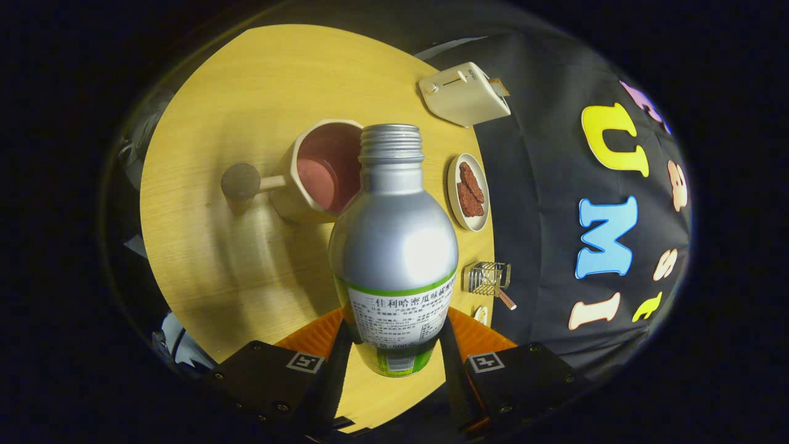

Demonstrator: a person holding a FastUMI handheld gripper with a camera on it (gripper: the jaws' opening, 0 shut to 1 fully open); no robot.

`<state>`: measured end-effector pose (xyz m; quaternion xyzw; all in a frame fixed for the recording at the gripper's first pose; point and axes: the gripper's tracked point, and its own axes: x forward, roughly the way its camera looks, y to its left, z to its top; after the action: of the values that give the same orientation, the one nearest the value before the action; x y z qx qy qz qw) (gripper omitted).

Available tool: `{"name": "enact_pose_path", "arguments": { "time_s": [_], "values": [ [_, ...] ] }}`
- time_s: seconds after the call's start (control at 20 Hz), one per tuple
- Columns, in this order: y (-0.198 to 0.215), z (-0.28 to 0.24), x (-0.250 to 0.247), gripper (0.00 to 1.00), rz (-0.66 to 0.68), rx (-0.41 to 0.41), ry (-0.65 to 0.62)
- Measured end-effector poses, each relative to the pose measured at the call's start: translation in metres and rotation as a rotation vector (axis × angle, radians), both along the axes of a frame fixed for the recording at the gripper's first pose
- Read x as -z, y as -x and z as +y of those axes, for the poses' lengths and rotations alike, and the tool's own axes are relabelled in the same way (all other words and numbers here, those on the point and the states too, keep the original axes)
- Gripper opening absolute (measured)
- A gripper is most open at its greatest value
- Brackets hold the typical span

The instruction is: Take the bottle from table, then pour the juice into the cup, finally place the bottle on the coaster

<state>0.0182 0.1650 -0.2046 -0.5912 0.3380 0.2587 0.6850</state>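
Note:
A silver metal bottle (393,246) with a green and white label and an uncapped threaded neck sits between my two fingers, and my gripper (394,336) is shut on its lower body. The bottle is held above the round wooden table (246,123). Its mouth reaches toward the rim of a cream cup (320,169) with a pinkish inside that stands just beyond it. A stubby handle with a dark round knob (240,181) sticks out from the cup's side.
Beyond the bottle, near the table's far edge, lie a small white plate of brown snacks (469,191), a white toaster (463,92) and a small wire rack (487,277). The black cloth wall rises behind them.

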Motion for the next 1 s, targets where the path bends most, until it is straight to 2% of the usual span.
{"name": "enact_pose_path", "arguments": {
  "time_s": [0.3, 0.5, 1.0],
  "values": [
    [-0.004, -0.004, 0.011, 0.70, 0.035, 0.120, -0.238],
    [-0.013, -0.012, 0.016, 0.70, 0.055, 0.200, -0.352],
    [-0.060, -0.014, -0.003, 0.70, 0.010, 0.303, -0.636]
  ]
}}
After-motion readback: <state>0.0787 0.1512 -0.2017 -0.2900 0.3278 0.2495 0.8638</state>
